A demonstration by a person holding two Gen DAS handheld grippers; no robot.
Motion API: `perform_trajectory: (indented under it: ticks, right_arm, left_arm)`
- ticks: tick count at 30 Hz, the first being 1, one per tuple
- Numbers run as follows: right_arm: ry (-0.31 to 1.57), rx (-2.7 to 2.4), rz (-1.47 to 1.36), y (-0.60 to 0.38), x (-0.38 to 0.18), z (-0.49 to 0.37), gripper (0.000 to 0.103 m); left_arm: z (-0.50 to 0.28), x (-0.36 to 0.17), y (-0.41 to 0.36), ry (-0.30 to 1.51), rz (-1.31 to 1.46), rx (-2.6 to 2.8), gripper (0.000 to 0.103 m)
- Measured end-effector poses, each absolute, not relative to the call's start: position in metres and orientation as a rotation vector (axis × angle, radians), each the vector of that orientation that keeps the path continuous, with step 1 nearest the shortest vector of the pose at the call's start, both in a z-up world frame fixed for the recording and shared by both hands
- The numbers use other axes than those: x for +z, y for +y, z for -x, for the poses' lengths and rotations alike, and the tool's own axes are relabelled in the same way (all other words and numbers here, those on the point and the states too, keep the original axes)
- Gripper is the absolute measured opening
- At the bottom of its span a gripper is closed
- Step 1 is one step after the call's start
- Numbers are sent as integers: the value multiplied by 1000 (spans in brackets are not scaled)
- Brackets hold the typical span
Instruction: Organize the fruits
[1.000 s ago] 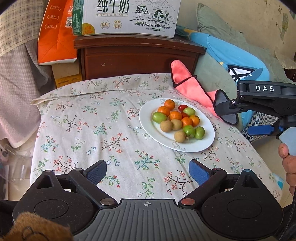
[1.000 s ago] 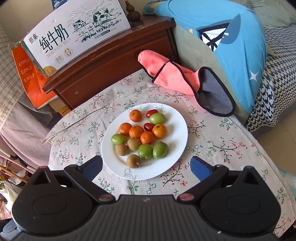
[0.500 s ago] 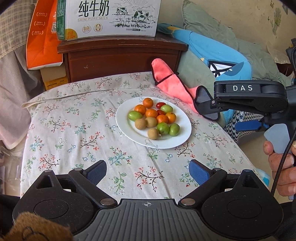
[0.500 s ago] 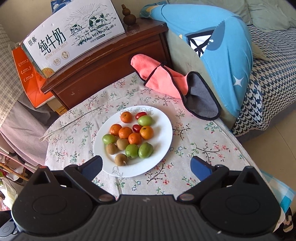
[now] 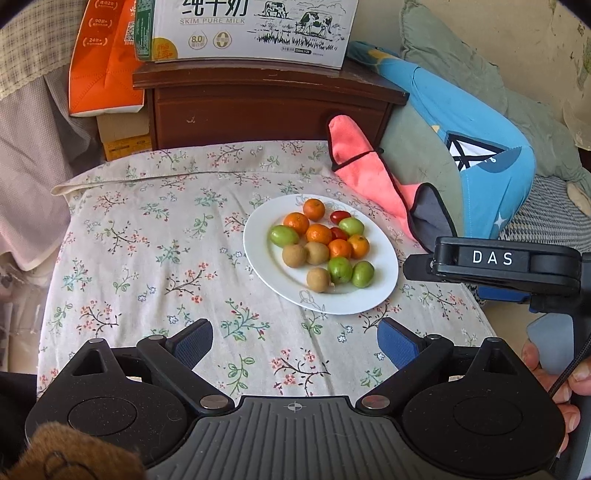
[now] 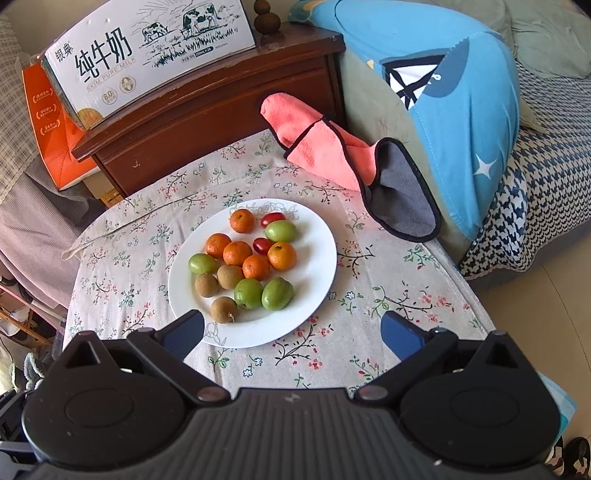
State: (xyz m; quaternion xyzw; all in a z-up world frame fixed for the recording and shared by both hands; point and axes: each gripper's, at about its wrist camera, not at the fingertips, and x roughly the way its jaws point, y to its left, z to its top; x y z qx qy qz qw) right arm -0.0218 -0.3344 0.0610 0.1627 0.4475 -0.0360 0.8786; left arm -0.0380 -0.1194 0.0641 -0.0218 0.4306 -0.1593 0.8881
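Left gripper and right gripper both gape, holding nothing. Just ahead, the white plate holds three brown fruits, four green, five oranges, two red tomatoes, one half hidden.

Glossy white glazed plate on matt floral cotton cloth. Smooth-skinned oranges, waxy green fruits, rough brown ones toward 6 o'clock. Fleecy pink towel at 1 o'clock. Varnished dark wood cabinet at 12, printed cardboard box on top. Matt black plastic left gripper, ribbed.
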Motion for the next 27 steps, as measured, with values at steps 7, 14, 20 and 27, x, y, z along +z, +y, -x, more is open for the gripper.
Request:
perform_trajectory:
  ticks: [7, 14, 20, 27]
  right_arm:
    - [932, -88, -317, -333, 55, 20, 101]
    - [923, -98, -315, -332, 50, 17, 101]
    - [929, -124, -307, -332, 49, 13, 101]
    - [949, -169, -269, -328, 45, 9, 101]
  left_arm:
    - [24, 60, -125, 880, 16, -299, 97]
    - [8, 55, -131, 863, -56, -217, 97]
    - [-3, 48, -137, 873, -123, -167, 97]
    - [-16, 41, -134, 914, -117, -120, 97]
